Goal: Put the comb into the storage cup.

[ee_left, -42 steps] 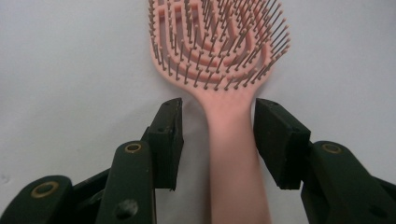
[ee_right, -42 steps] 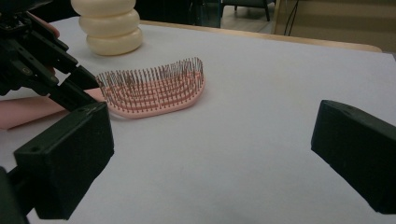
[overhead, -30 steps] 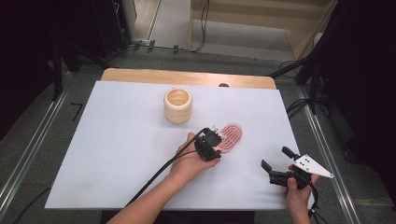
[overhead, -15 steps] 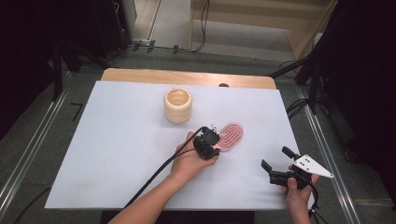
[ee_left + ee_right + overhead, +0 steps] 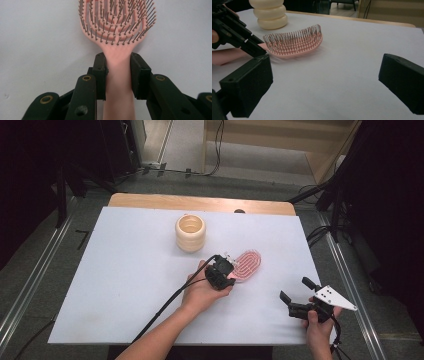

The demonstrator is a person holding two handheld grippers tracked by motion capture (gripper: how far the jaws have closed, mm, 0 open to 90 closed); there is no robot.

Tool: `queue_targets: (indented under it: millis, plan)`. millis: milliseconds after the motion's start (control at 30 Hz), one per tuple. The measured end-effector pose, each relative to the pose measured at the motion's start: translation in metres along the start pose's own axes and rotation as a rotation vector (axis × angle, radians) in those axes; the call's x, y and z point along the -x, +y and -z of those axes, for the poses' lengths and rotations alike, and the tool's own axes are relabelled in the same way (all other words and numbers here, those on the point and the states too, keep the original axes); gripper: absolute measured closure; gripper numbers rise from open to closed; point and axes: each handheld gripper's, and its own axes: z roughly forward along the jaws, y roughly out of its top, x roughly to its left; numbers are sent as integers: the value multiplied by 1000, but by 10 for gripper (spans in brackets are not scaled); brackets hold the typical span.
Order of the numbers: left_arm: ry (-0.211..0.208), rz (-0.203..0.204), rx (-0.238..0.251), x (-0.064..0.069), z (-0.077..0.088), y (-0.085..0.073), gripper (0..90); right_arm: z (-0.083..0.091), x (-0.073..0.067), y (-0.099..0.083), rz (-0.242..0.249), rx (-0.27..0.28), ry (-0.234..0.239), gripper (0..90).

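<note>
The pink hairbrush (image 5: 117, 30) is clamped by its handle in the left claw (image 5: 117, 72); the right claw (image 5: 296, 299) is held wide, empty. Lifted unevenly, the brush could be twisted loose.

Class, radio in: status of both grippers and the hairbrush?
Left gripper shut on hairbrush handle. Right gripper open, apart from it. Brush flat on table. Nothing in the way.

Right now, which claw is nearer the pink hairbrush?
Left. The left claw is shut on the pink hairbrush at its handle, bristles up. The right claw hangs open near the table's front right edge, apart from the brush.
</note>
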Motion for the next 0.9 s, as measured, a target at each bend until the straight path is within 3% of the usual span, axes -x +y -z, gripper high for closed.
queue_targets:
  millis: [500, 733, 900]
  plan:
    - [-17, 5, 76, -5, 13, -7, 703, 1, 0, 0, -5, 5, -2, 0]
    - [-2, 10, 112, -7, 19, -11, 703, 2, -1, 2, -6, 6, -10, 0]
    - [0, 15, 131, -9, 23, -15, 703, 3, -7, 4, 35, -8, -17, 0]
